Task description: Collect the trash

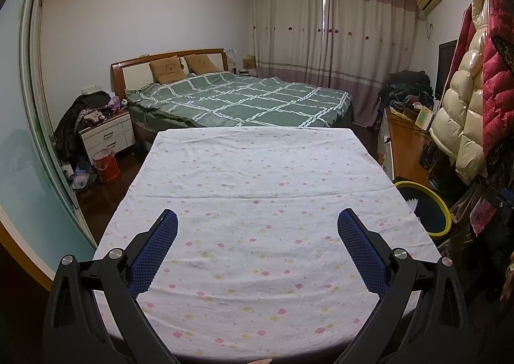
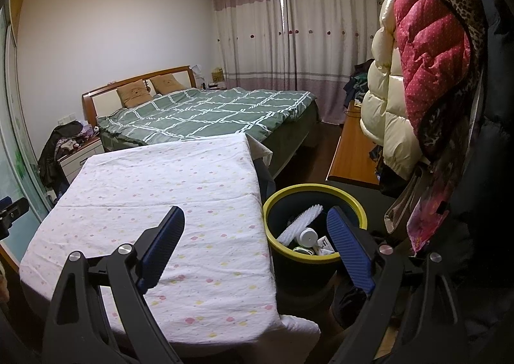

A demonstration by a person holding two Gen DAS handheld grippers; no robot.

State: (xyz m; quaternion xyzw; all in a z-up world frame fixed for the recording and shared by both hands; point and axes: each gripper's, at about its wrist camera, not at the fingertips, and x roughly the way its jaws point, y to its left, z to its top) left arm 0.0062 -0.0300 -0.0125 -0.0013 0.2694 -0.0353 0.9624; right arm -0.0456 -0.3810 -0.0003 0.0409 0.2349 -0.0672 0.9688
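A dark bin with a yellow rim [image 2: 274, 203] stands on the floor right of the table; in the left wrist view the bin [image 1: 441, 206] shows past the table's right edge. Inside lie white trash pieces: a ridged plastic piece [image 2: 300, 222], a round white container [image 2: 306, 237] and a small box [image 2: 324, 243]. My left gripper [image 1: 257, 221] is open over the flowered tablecloth [image 1: 257, 177], nothing between its blue pads. My right gripper [image 2: 255, 219] is open too, spanning the table's right edge and the bin, empty.
A bed with a green checked cover [image 1: 244, 97] lies beyond the table. A white nightstand [image 1: 107, 135] and a red bucket [image 1: 106, 166] sit at the left. Puffy coats [image 2: 417, 74] hang at the right beside a wooden desk [image 2: 350, 155]. Curtains [image 1: 324, 36] cover the far wall.
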